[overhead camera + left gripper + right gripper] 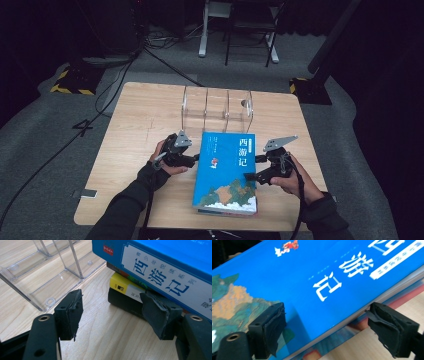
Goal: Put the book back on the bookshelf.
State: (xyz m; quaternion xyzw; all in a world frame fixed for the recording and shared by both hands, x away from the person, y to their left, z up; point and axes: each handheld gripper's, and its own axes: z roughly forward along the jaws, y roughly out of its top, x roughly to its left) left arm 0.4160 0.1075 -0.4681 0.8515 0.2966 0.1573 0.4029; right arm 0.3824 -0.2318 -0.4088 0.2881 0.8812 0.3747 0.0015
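Observation:
A stack of books lies on the wooden table (140,130), topped by a blue book (227,165) with a white title strip. My left gripper (194,159) sits at the stack's left side. Its jaws (113,315) stand open over bare wood, one pad (160,315) against the spines beside a yellow book (122,286) and a black book (122,302). At the stack's right side, my right gripper (254,167) is open. In the right gripper view (328,325) one jaw hovers over the blue book (312,272) cover and the other sits beside its edge.
A clear acrylic divider rack (217,107) stands just behind the books, close to the left gripper (50,277). The table's front edge lies near the person's forearms. Beyond the table, cables and chair legs (250,45) are on the grey floor.

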